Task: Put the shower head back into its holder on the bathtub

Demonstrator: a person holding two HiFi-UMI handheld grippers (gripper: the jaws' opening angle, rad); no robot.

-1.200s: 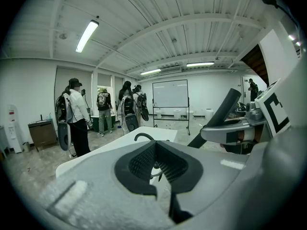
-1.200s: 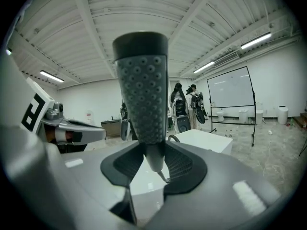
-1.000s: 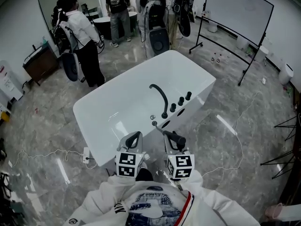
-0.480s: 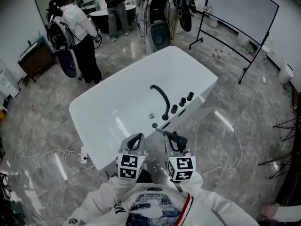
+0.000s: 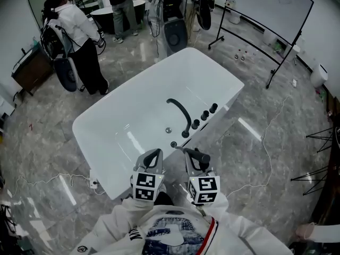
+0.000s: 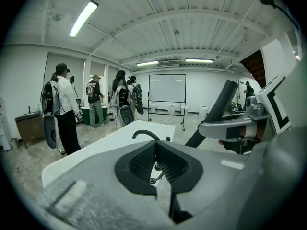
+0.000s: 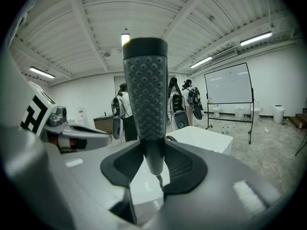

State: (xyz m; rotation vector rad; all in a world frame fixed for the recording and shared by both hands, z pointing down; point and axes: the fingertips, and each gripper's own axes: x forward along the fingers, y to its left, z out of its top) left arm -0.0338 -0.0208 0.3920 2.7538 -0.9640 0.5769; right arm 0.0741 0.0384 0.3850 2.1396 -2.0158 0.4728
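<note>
**Shower head closes in on tub**

Both grippers edged nearer the glossy white bathtub (image 5: 223, 76) than a second before, so the approach was under way but docking seemingly not begun. The right gripper (image 7: 152, 163) clamped the slim neck of the dark shower head (image 7: 145, 90), its dimpled face upright, just short of the bathtub's near rim. The left gripper (image 6: 154, 164) rode alongside, jaws together on nothing. The small round holder (image 5: 173, 144) sat on that rim, beside the curved black spout (image 5: 180, 110).
</note>
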